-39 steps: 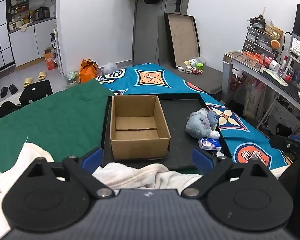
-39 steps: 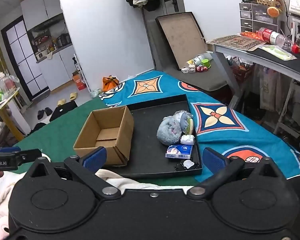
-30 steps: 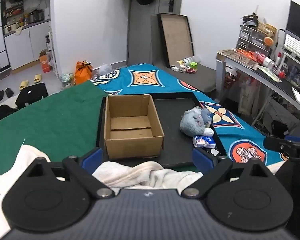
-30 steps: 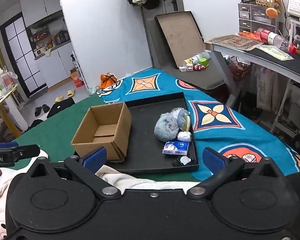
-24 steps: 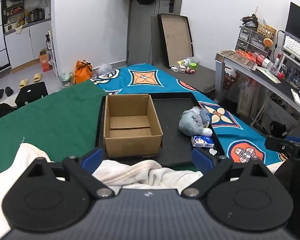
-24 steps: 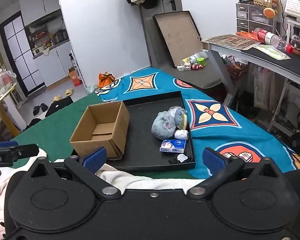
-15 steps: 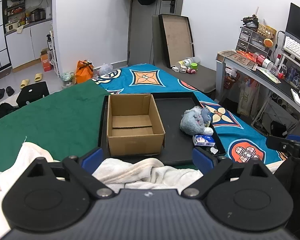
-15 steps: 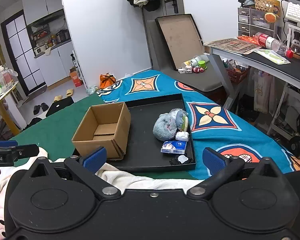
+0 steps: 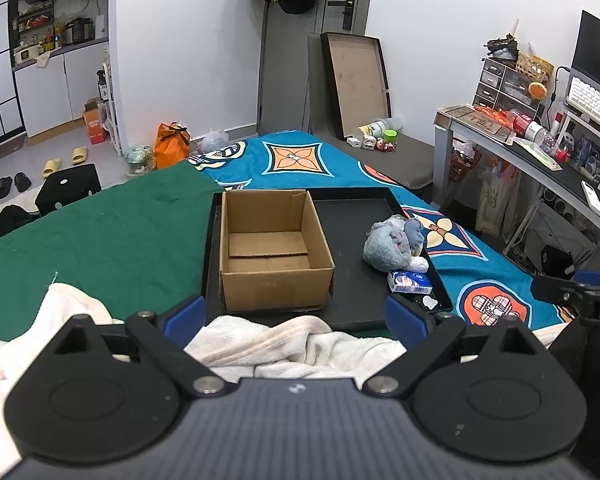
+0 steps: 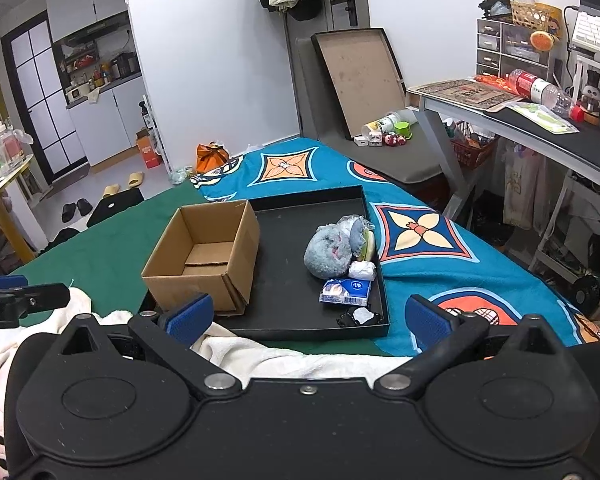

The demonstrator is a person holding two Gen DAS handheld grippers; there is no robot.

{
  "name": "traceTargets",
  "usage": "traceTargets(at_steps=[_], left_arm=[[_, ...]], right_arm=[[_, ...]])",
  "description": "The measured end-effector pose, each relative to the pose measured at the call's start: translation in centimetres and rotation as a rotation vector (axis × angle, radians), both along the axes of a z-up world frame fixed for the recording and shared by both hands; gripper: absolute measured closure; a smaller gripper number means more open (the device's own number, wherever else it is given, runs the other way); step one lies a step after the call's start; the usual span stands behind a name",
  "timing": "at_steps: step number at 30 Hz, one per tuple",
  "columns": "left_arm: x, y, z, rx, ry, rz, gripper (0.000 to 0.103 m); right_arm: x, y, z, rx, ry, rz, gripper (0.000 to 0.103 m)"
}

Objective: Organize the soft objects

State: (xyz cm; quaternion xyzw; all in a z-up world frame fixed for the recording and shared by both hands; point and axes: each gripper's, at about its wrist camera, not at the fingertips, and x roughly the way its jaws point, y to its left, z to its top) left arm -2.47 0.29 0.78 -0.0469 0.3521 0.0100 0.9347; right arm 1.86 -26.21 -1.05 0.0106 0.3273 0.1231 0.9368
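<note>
Both views have pulled back a little from the black tray (image 9: pixel 376 318) over the last second, so the tray and its contents sit slightly smaller and more centred than before, while nothing inside it has shifted. Left gripper (image 9: pixel 296 316) and right gripper (image 10: pixel 308 318) hover low over a cream blanket (image 9: pixel 284 340) bunched just in front of the tray's near rim, each with its blue-padded jaws spread wide apart and holding nothing. On the tray's left half stands an open cardboard box (image 9: pixel 274 250), upright, flaps up, its inside bare. Against the tray's right rim lies a grey-blue plush toy (image 10: pixel 327 255), on its side and well apart from the box; a crinkled clear wrapper with a pale round item (image 10: pixel 362 238) touches its far right side. Just nearer than the plush toy, also along the right rim, sit a small white wrapped bundle (image 10: pixel 362 270) and a blue-and-white tissue pack (image 10: pixel 346 292), the pack lying flat. In the tray's near right corner lies a small black-and-white scrap (image 10: pixel 360 316); what it is cannot be made out. The tray rests on a bed, across the seam between a green cover (image 9: pixel 100 232) to its left and a teal patterned cover (image 10: pixel 440 264) to its right. Beyond the tray's right side stands a cluttered worktop (image 10: pixel 532 128).
</note>
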Motion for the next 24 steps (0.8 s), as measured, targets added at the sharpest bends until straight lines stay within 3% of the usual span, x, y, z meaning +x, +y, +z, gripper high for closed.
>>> traceTargets(at_steps=[24], left_arm=[[-0.09, 0.16, 0.10, 0.018, 0.000, 0.007, 0.007]], right_arm=[[0.14, -0.23, -0.26, -0.004, 0.009, -0.005, 0.000]])
